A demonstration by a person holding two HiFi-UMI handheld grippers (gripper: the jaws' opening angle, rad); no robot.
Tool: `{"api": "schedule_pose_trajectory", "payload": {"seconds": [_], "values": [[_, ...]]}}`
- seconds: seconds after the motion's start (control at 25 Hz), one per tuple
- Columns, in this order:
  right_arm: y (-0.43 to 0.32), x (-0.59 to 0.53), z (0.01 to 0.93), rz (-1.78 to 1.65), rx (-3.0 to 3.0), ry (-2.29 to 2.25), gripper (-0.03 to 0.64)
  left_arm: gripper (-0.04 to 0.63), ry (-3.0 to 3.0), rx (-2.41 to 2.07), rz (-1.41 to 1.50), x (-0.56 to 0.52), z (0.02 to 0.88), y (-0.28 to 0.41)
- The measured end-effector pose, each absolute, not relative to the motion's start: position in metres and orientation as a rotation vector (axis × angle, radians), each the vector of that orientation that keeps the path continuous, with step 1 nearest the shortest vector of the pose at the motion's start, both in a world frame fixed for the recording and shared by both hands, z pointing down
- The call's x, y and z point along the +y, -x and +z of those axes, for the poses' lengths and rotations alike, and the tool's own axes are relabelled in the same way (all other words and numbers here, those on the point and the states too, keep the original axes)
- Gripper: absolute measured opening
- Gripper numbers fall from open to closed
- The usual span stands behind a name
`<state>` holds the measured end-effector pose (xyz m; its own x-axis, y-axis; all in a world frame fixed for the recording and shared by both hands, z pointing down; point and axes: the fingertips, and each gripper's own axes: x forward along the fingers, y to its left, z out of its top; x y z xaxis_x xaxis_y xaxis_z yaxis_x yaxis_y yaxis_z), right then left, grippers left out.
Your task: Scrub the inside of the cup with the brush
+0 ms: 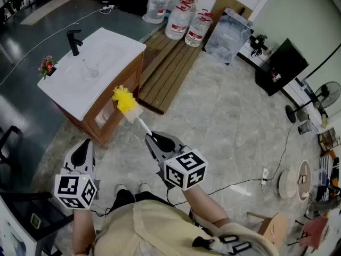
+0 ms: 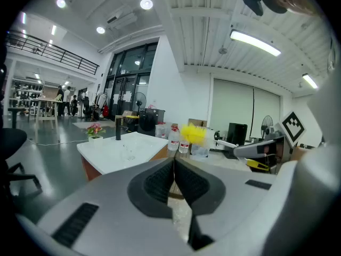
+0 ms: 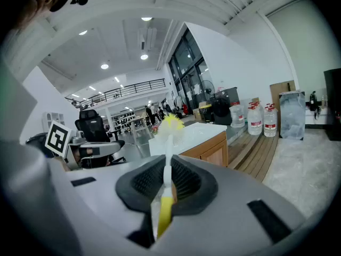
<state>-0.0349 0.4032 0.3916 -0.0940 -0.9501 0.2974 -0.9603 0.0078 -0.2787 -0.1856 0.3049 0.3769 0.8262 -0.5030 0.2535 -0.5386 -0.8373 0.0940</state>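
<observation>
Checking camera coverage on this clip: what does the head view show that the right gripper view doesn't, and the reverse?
Head view only: the clear cup standing on the white sink top, and the person's shoes on the floor. Right gripper view only: the right claw seen close up, its pads clamped on the white handle of the brush, with the handle's yellow end behind them, plus an office chair. Both: the brush's yellow bristles, the sink cabinet and the water bottles.

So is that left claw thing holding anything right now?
No, the left gripper has its jaws shut flat against each other with nothing between them; the brush is clamped in the right gripper.
</observation>
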Motion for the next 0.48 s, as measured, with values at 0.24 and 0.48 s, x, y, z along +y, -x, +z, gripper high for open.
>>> {"api": "schedule_pose_trajectory", "payload": {"seconds": [0.24, 0.48], "values": [[0.019, 0.415, 0.39, 0.665, -2.255, -2.086, 0.044, 0.014, -2.842, -0.809, 0.332, 0.321, 0.38, 0.165], [0.006, 0.426, 0.395, 0.717, -2.303, -2.06, 0.044, 0.015, -2.837, -0.776, 0.371, 0.336, 0.39, 0.148]]}}
